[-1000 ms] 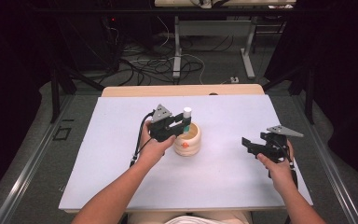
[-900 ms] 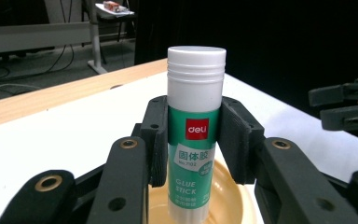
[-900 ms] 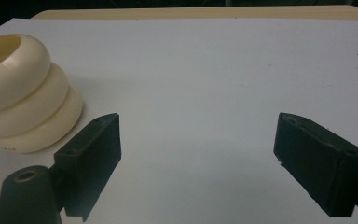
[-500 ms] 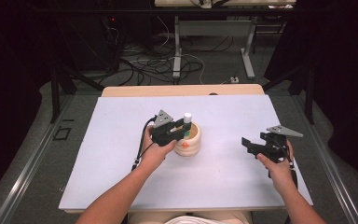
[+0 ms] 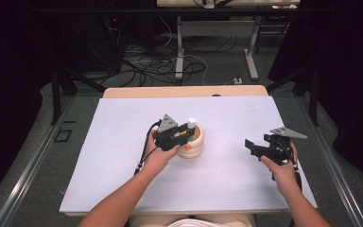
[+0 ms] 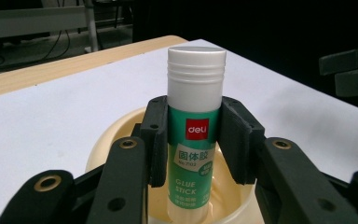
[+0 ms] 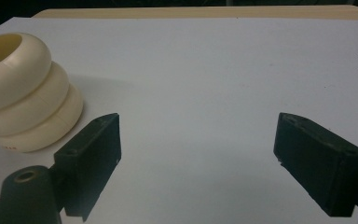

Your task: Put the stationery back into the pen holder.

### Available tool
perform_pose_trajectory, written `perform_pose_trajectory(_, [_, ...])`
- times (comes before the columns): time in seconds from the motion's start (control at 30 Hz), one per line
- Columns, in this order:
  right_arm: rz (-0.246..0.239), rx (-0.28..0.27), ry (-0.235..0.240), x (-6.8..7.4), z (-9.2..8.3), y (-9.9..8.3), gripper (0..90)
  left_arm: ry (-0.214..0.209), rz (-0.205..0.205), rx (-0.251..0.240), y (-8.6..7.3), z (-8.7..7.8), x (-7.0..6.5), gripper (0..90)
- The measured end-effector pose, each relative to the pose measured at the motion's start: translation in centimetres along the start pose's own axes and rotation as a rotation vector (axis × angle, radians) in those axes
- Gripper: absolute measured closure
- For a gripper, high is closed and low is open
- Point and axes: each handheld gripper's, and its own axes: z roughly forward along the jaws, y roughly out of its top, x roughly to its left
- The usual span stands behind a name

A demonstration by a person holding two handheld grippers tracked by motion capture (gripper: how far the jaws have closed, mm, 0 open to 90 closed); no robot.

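Note:
A green and white glue stick (image 6: 195, 140) with a white cap (image 5: 192, 122) stands upright between the jaws of my left gripper (image 6: 195, 135), which is shut on it. Its lower end reaches down into the mouth of a cream ribbed pot (image 6: 107, 140) (image 5: 194, 145) at the middle of the white table. In the high view my left gripper (image 5: 185, 131) sits just left of the pot. My right gripper (image 5: 253, 146) (image 7: 198, 158) hovers low over the table to the pot's right, open, with nothing between its jaws. The pot (image 7: 23, 93) shows at the left of the right gripper view.
The white tabletop (image 5: 123, 142) has a wooden strip (image 5: 184, 91) along its far edge. Beyond it are dark floor, cables and table legs (image 5: 179, 52). The right gripper's jaws (image 6: 349, 70) show at the far right of the left gripper view.
My left gripper has sunk a little with the glue stick, bringing it lower into the pot. The right gripper has stayed where it was.

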Motion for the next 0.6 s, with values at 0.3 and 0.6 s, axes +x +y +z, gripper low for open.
perform_pose_trajectory(0.3, [-0.001, 0.002, 0.003, 0.0, 0.0, 0.0, 14.5, -0.002, 0.014, 0.033, -0.2, 0.1, -0.2, 60.9])
perform_pose_trajectory(0.6, [-0.009, -0.004, -0.001, 0.0, -0.1, 0.0, 14.5, 0.017, 0.015, 0.005, 0.4, -1.1, -0.2, 42.8])
